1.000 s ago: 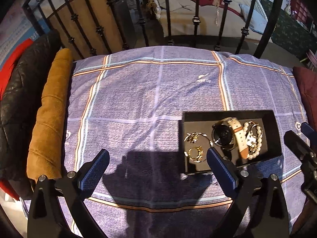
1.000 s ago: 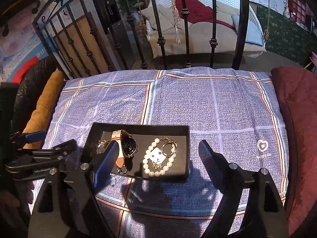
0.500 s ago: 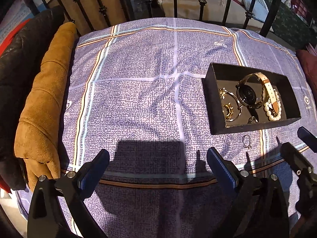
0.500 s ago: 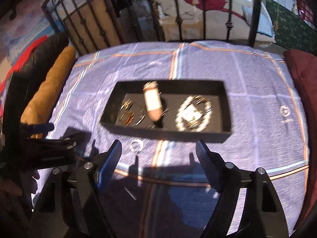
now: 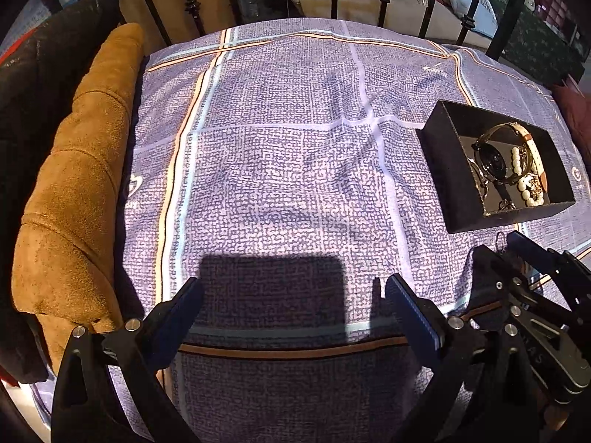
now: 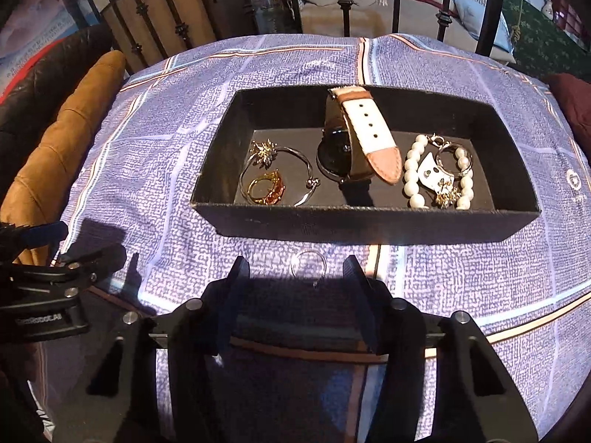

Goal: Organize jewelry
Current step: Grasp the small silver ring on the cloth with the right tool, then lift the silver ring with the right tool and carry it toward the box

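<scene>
A black open box (image 6: pixel 362 221) lies on the lilac checked cloth. It holds a watch with a white and brown strap (image 6: pixel 364 136), a pearl bracelet (image 6: pixel 413 181), a silver bangle (image 6: pixel 295 155) and a gold ring (image 6: pixel 266 188). A thin silver ring (image 6: pixel 308 262) lies on the cloth just in front of the box. My right gripper (image 6: pixel 297 275) hovers low over it. Its jaws are closing with the ring between the fingertips, untouched. My left gripper (image 5: pixel 293 291) stands open over bare cloth, left of the box (image 5: pixel 443 170).
An ochre cushion (image 5: pixel 74 192) and a black leather one (image 5: pixel 40 74) line the left side. A dark red cushion (image 6: pixel 572 99) sits at the right. A black iron railing (image 6: pixel 345 0) runs along the far edge of the cloth (image 5: pixel 280 170).
Both grippers came down closer to the cloth. The right gripper's jaws narrowed and the silver ring now sits between its fingertips. In the left view the box slid towards the right edge.
</scene>
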### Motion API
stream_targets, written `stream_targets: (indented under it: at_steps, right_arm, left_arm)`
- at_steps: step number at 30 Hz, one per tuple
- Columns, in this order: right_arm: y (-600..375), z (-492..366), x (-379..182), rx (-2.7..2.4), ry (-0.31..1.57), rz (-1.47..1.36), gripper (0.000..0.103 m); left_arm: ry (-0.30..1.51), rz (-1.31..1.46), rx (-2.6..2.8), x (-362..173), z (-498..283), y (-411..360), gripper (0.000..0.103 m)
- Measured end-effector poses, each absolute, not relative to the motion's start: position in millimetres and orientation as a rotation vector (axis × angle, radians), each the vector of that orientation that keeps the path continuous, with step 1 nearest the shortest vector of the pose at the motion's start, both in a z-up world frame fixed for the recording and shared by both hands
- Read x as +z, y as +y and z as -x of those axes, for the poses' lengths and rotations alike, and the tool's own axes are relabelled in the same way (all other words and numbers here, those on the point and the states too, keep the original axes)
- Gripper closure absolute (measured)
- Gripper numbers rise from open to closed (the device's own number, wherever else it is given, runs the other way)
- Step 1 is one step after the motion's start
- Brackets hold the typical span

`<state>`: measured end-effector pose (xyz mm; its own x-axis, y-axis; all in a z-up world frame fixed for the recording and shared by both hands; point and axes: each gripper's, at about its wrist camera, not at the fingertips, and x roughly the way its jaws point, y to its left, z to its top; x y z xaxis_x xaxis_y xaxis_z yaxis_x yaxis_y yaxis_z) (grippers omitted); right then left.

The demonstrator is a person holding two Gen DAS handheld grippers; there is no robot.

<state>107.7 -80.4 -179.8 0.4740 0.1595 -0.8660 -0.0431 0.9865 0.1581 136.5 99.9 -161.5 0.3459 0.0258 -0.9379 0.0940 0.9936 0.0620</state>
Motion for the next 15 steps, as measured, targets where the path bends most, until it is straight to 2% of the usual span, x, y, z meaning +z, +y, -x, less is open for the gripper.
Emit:
stream_targets:
  at_steps: [3,7,15]
  right_arm:
    - [-79,-106,-180,0.124,1.072,-0.096,0.058]
    - [-83,-101,-178,0.134,1.083,-0.088,0.084]
    - [-94,-74,-171,0.180,1.116,-0.094,0.084]
  left_arm:
    - [1.252,-0.053,-0.106,-171,-137,90,0.007]
    - [1.257,-0.135,-0.095,-183,-124,69,0.007]
    - [1.282,-0.108,-0.112,-177,-104,61,0.013]
